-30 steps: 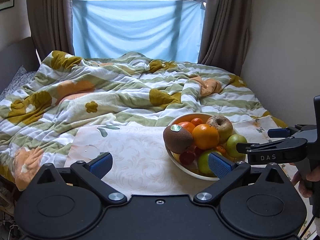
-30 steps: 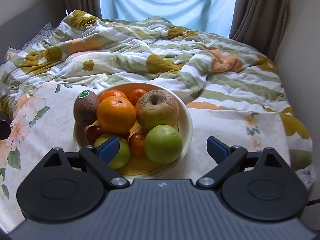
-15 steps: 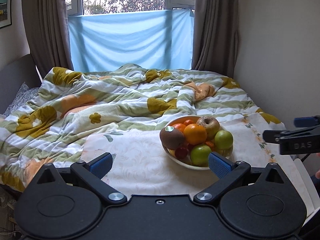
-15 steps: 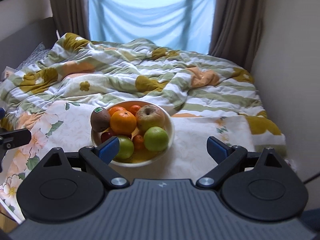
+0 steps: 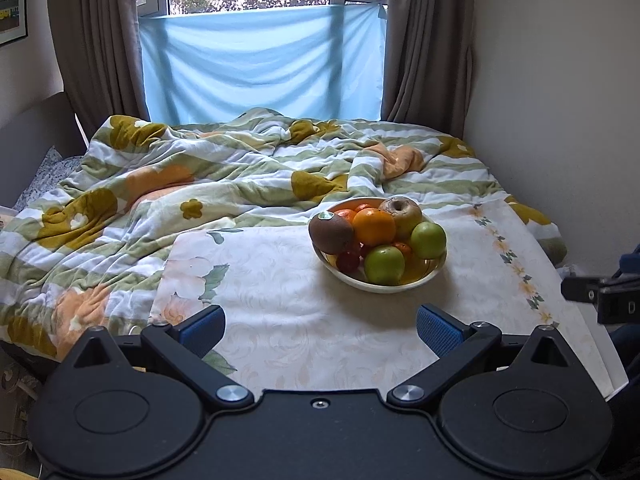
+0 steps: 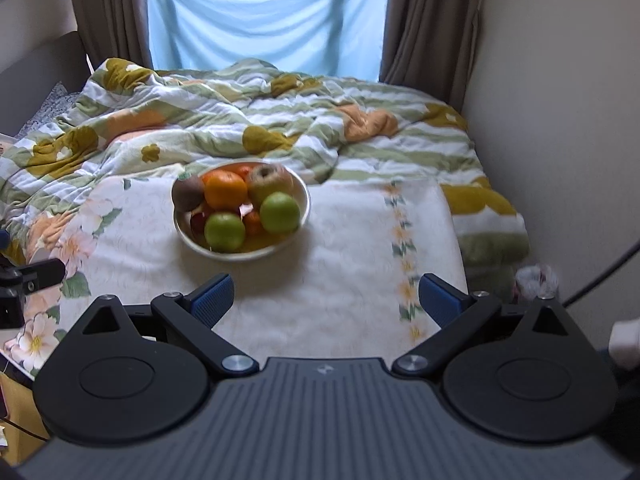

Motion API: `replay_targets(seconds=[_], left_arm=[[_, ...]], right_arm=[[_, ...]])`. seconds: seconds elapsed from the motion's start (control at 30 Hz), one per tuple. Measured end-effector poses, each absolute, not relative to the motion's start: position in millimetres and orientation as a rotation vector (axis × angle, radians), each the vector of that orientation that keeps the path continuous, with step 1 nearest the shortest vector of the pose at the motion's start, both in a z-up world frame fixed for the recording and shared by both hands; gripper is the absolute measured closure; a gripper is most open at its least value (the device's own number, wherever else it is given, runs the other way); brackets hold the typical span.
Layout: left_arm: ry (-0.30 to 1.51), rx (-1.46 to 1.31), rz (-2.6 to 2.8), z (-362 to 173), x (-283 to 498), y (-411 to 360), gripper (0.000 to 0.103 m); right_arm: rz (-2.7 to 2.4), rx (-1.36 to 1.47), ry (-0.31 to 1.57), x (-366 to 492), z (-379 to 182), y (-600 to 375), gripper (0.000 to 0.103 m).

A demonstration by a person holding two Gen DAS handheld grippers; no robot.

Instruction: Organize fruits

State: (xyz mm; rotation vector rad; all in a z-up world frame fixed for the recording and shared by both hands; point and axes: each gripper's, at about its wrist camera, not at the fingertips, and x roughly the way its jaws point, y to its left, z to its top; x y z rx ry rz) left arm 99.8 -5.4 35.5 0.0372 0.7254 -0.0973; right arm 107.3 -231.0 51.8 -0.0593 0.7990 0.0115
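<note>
The left gripper [image 5: 319,330] and right gripper [image 6: 326,298] both have fingers spread wide, holding nothing, near the fruit bowl [image 5: 400,283].

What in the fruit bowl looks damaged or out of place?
One apple at the back of the bowl looks wrinkled and brownish, unlike the two smooth green apples in front. Nothing has spilled; all the fruit lies inside the bowl, which sits level on the floral cloth.
</note>
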Motion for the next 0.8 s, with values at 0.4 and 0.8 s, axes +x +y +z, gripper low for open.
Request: replay_targets(seconds=[0.4, 0.8], left_arm=[[0.713, 0.045, -0.095, 35, 91, -12, 0.0], [0.712, 0.038, -0.086, 36, 86, -8, 0.0]], right_arm=[[0.009, -0.027, 0.806, 90, 46, -234, 0.0], [0.0, -0.02, 0.801, 88, 47, -235, 0.0]])
